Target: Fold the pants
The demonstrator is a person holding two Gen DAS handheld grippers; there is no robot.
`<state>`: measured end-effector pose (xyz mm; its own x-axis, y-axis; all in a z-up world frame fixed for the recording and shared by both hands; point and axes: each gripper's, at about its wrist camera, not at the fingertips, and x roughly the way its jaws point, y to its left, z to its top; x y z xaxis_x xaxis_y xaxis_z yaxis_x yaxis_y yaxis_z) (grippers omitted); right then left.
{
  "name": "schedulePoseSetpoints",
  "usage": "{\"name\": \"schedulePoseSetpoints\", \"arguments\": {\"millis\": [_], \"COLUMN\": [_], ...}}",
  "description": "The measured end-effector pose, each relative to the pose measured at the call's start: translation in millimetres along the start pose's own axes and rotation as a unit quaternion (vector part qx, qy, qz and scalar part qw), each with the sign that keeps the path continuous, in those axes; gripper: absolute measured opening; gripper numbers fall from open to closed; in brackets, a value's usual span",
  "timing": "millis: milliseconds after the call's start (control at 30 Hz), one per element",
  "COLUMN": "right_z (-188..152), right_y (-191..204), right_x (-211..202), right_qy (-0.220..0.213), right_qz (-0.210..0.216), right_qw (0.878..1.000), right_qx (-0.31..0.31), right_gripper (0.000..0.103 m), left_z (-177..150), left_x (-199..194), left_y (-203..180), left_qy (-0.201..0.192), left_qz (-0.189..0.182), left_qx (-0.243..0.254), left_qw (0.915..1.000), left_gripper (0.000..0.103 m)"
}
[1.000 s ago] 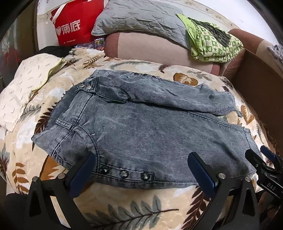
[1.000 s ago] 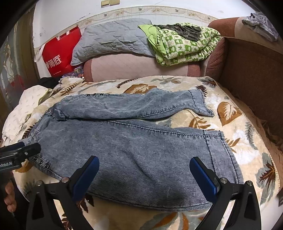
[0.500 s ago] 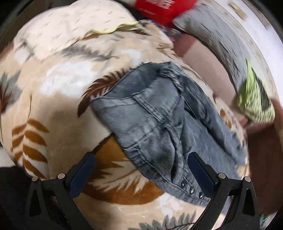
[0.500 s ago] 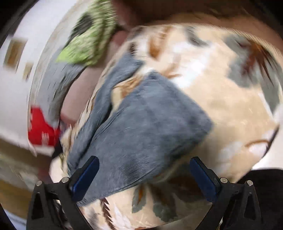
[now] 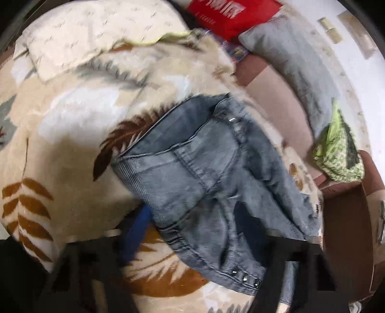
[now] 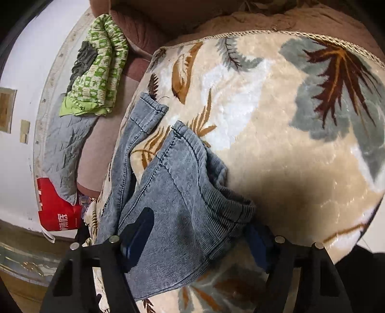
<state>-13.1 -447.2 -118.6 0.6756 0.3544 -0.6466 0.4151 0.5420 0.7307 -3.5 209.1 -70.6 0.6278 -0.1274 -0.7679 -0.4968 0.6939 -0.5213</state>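
Grey washed denim pants [image 5: 204, 183] lie spread on a beige leaf-print blanket [image 5: 72, 134]. In the left wrist view my left gripper [image 5: 192, 231] straddles the waistband end near the metal studs [image 5: 245, 279]; its jaws are partly closed with denim between them. The frame is motion-blurred. In the right wrist view my right gripper [image 6: 197, 236] straddles the hem of the near leg of the pants [image 6: 182, 197]. Its blue pads [image 6: 138, 234] are partly closed around the bunched cuff. The other leg's hem [image 6: 146, 110] lies flat further off.
The blanket [image 6: 288, 120] covers a sofa with a brown backrest. A grey pillow [image 5: 296, 62], a green patterned cloth [image 6: 96, 67] and a red bag [image 5: 231, 14] sit along the back. A cream pillow [image 5: 84, 36] lies beyond the waistband.
Both grippers have tilted and dropped from a high view onto the pants' ends, left at the waistband, right at the leg hem. Their jaws have narrowed around the denim.
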Motion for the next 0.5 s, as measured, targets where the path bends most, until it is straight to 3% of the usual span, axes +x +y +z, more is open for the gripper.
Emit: {"name": "schedulePoseSetpoints", "arguments": {"millis": [200,267,367,433,500], "right_z": [0.8,1.2,2.3,3.0,3.8], "right_y": [-4.4,-4.1,-6.1,-8.3,-10.0], "right_x": [0.8,0.9,-0.2,-0.9,-1.7], "right_qy": [-0.007,-0.008,-0.008,-0.01,-0.009], "right_qz": [0.019,0.02,0.024,0.029,0.033], "right_qw": [1.0,1.0,1.0,1.0,0.999], "right_qx": [-0.008,-0.01,-0.004,0.003,0.01], "right_gripper": [0.076,0.076,0.076,0.076,0.076], "left_z": [8.3,9.7,8.2,6.9,6.5], "left_x": [5.5,8.4,10.3,9.3,7.3], "left_y": [9.2,11.0,11.8,12.8,12.5], "left_qy": [0.005,0.007,0.005,0.004,0.002], "left_qz": [0.008,0.013,0.019,0.006,0.0], "left_qx": [-0.024,-0.034,-0.039,-0.046,-0.052], "left_qw": [0.9997,0.9993,0.999,0.9989,0.9986], "left_gripper": [0.038,0.037,0.037,0.052,0.055]}}
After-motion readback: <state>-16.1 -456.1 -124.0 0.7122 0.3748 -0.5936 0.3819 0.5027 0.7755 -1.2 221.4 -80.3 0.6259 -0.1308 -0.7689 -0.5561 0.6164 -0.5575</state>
